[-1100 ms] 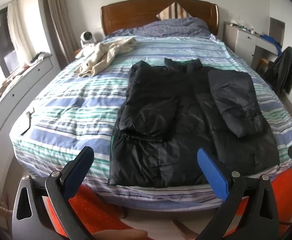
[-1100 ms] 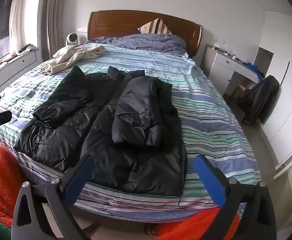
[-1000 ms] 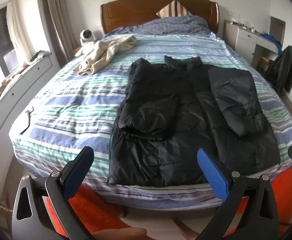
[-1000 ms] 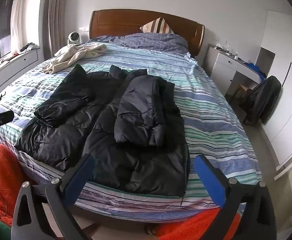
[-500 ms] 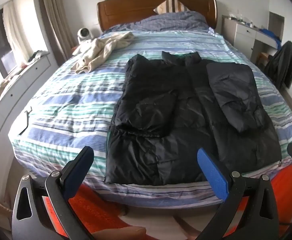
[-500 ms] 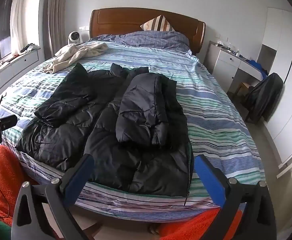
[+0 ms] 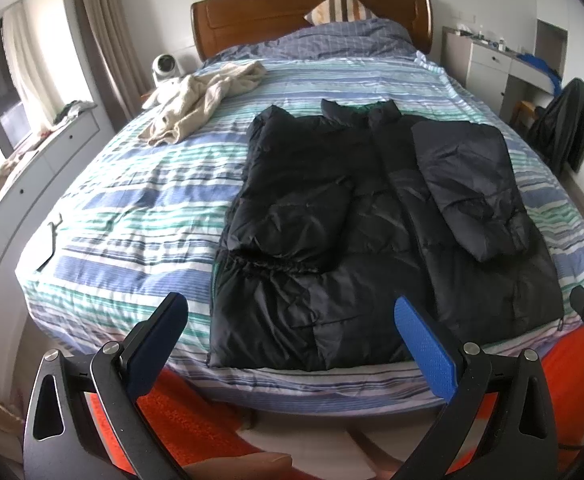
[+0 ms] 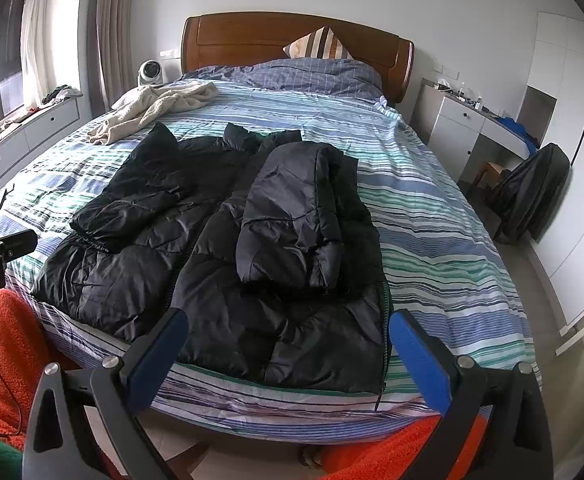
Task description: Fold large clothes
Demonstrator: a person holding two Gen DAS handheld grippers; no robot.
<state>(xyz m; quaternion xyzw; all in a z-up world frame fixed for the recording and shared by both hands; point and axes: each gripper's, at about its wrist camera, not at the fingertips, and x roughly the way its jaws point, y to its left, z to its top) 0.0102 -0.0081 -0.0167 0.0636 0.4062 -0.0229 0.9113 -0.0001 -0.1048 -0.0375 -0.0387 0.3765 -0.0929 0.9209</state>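
I'm seeing soft daylight from the window (image 7: 9,92) on the left, frames evenly bright, window panes blown out, faint sheen on the black jacket (image 7: 372,220), no hard shadows, heavy fisheye bending at edges, dark vignette corners, near gripper bases slightly soft.

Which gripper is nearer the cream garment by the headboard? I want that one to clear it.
Left. The left gripper faces the bed's left half, where the cream garment lies; the right gripper is at the foot's right side.
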